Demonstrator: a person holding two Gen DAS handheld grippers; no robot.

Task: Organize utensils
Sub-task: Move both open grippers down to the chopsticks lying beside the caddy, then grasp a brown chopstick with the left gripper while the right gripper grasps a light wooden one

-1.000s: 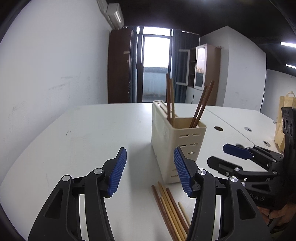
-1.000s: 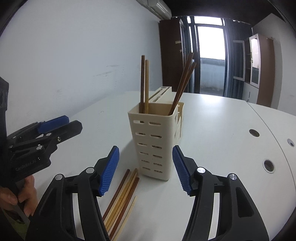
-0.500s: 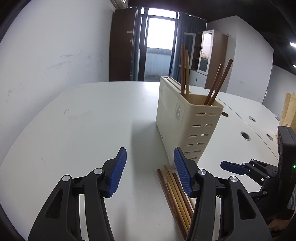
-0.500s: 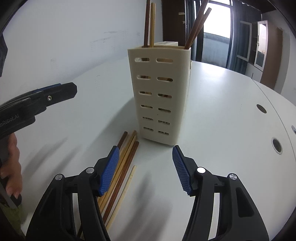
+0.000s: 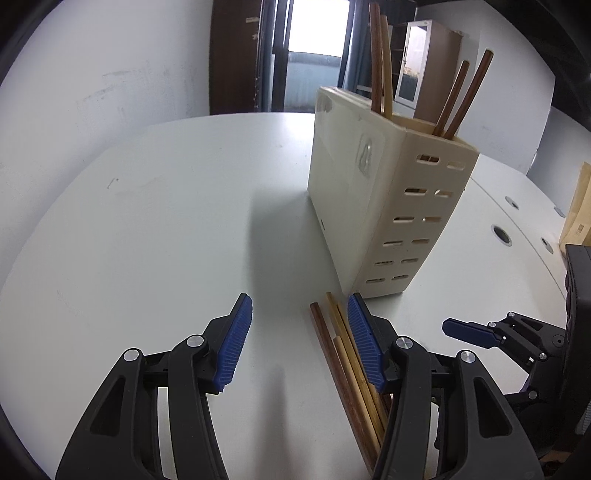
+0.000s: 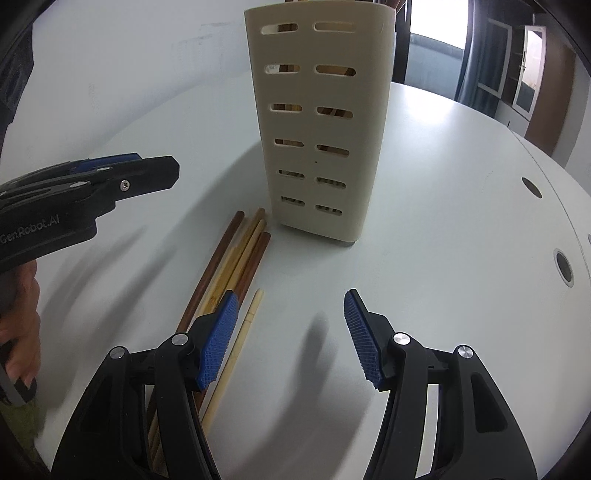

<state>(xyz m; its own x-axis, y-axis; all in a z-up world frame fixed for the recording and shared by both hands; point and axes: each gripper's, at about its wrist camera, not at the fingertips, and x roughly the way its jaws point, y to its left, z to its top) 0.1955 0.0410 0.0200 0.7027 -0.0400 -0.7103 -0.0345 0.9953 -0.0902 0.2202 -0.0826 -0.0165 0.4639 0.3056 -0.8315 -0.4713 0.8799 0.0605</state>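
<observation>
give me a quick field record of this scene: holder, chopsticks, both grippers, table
holder: cream slotted utensil holder, upright on the table
in holder: four chopsticks, ends sticking out the top
loose chopsticks: bundle of dark and light ones flat on the table in front of the holder
left gripper: open, empty, low over the table
right gripper: open, empty, beside the bundle
table: white, with round cable holes

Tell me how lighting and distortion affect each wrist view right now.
Left wrist view: bright doorway backlights the cream holder, which throws a shadow leftward over the table; fisheye bends the chopsticks in it. Right wrist view: soft shadows beneath the open right tongs; loose chopsticks sharp; edges vignetted.
</observation>
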